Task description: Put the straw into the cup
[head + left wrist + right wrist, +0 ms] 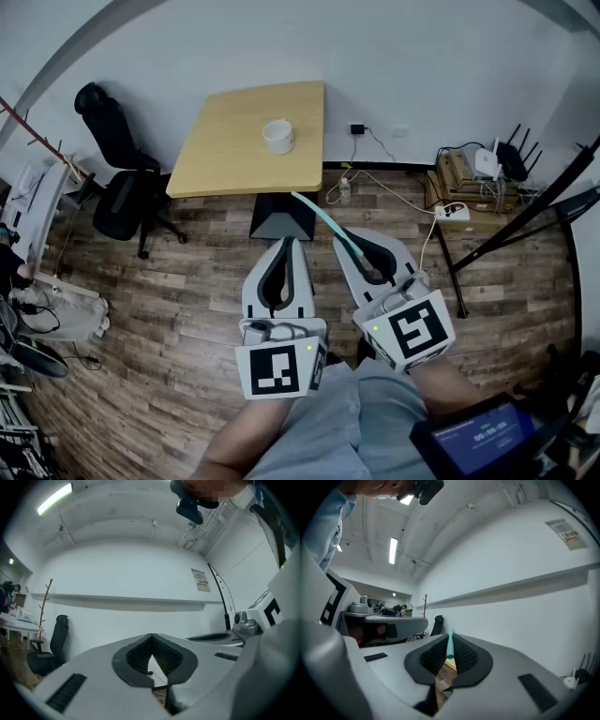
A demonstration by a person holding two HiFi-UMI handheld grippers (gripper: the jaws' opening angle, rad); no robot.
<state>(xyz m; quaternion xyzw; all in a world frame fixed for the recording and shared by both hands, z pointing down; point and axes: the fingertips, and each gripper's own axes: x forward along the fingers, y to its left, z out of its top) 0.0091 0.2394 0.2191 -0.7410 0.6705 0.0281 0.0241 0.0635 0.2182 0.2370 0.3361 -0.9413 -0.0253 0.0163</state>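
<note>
The right hand-held gripper [354, 244] is clamped on the straw [319, 217], whose long axis points ahead and slightly left toward the cup [278, 136], which stands well apart on the tabletop [225, 155]; the left hand-held gripper [285, 246] is closed and empty.

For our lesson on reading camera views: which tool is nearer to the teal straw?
Right. The right tool is clamped on the straw, which sticks out ahead; the left tool, shut and empty, sits beside it, clear of the straw.
</note>
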